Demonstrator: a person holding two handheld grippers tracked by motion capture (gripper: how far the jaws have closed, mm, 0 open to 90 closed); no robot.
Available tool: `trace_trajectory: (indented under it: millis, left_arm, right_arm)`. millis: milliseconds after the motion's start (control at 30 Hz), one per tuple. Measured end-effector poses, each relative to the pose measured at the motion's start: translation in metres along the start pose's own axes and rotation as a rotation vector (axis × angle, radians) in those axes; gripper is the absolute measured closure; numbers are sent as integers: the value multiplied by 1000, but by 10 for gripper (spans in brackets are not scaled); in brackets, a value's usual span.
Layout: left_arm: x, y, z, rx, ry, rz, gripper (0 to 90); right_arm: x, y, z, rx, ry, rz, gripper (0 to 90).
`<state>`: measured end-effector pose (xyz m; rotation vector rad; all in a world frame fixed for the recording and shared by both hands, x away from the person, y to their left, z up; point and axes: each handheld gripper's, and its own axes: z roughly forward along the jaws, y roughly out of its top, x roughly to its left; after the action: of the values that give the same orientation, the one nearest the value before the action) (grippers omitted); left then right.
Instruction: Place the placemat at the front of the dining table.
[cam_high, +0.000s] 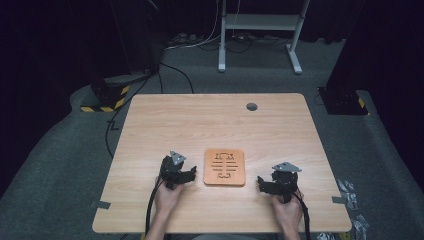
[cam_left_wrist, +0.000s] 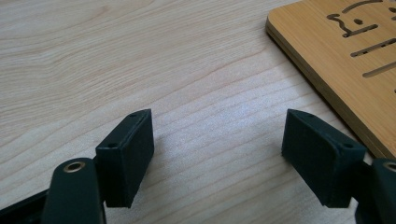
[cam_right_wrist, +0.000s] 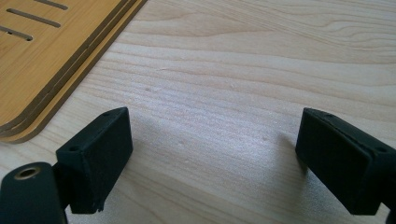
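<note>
- Nearest the lens: two forearms, a hand behind each gripper, both just short of the wooden board (cam_high: 224, 167) on its near side.
- Left gripper (cam_high: 191, 172) sat just left of board, jaws spread wide, nothing btwn them; bare tabletop under the gap in left gripper view (cam_left_wrist: 217, 144).
- Right gripper (cam_high: 260, 182) sat just right of board, jaws likewise wide apart, empty; bare tabletop btwn pads in right gripper view (cam_right_wrist: 212, 154).
- Board lay flat on table (cam_high: 200, 125), about midway btwn both grippers, touched by neither.
- Progress, as judged: still at the very start. Board not gripped, not lifted. Approach half made at most; closing in, pinching the edges and any lift or shift all left to do.
- Board: thin, squarish, rounded corners, warm orange-brown, prob. bamboo. Edge showed stacked layers in both gripper views (cam_left_wrist: 327, 60) (cam_right_wrist: 60, 56). Cut-through slots plus a small figure-shaped cutout on top face.
- Low edge flat to the table, so prob. awkward to get pads under; likely needs a squeeze from both sides.
- Table: pale wood-grain top, smooth, faint sheen, long wavy grain; round grey cable port (cam_high: 251, 106) far beyond board.
- Pads (cam_left_wrist: 126, 158) (cam_right_wrist: 95, 158): matte black, blocky, flat-faced, small screw holes along top.
- Grey carpet around table; white frame legs (cam_high: 260, 30) far behind board.
</note>
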<state>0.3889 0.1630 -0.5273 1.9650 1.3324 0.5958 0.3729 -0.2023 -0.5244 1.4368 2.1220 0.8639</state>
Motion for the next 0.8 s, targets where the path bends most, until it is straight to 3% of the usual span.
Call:
trace_trajectory:
  millis: [800]
  left_arm:
    - [2, 0, 0, 5, -6, 0, 211]
  right_arm:
    - [0, 0, -1, 5, 11, 1, 130]
